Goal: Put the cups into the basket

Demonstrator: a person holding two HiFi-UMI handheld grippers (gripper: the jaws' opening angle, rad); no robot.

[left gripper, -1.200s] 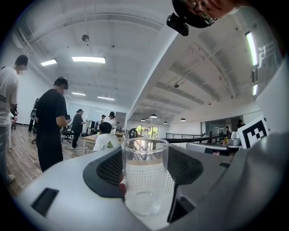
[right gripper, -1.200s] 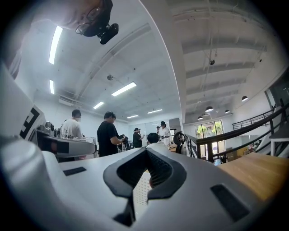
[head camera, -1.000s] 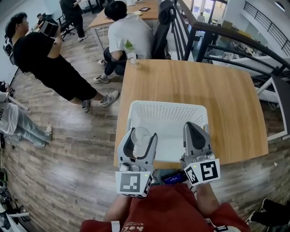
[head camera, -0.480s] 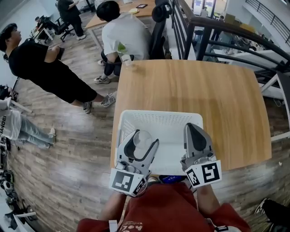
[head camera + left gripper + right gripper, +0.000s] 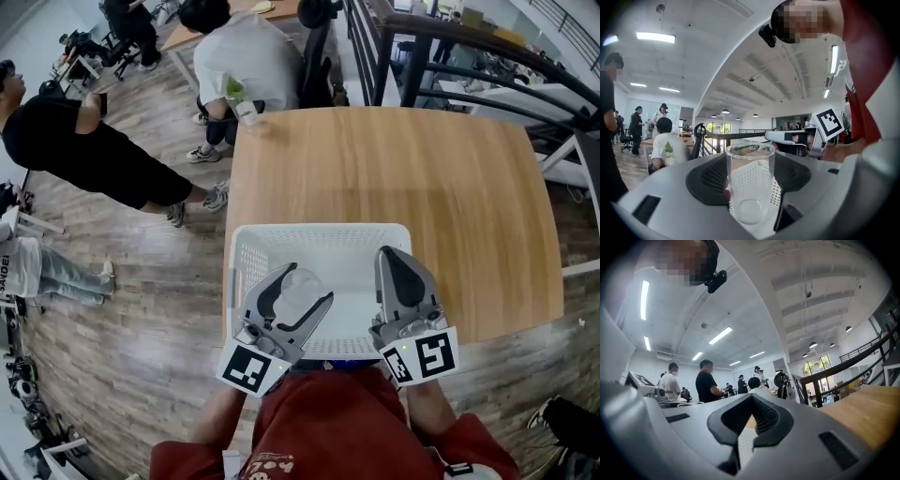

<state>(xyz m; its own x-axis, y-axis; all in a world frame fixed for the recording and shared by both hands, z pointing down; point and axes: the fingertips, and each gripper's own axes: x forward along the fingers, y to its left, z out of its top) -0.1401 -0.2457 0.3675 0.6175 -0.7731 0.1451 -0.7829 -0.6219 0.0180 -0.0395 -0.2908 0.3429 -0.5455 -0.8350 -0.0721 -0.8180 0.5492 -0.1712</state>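
A clear plastic cup [image 5: 298, 287] stands upright between the jaws of my left gripper [image 5: 307, 284], which is shut on it over the near-left part of the white perforated basket [image 5: 319, 230]. In the left gripper view the cup [image 5: 750, 183] fills the gap between the dark pads, and the basket's mesh shows through it. My right gripper [image 5: 392, 255] hangs over the basket's near-right part, its jaws shut with nothing between them [image 5: 752, 396]. The basket's floor looks bare where it shows.
The basket sits at the near edge of a wooden table [image 5: 394, 159]. A second cup with something green [image 5: 241, 101] stands at the table's far-left corner beside a seated person [image 5: 239, 47]. Other people stand on the floor at the left. A railing [image 5: 450, 56] runs behind.
My left gripper has carried the cup in over the basket's near-left part and turned to point up-right. The right gripper has barely shifted.
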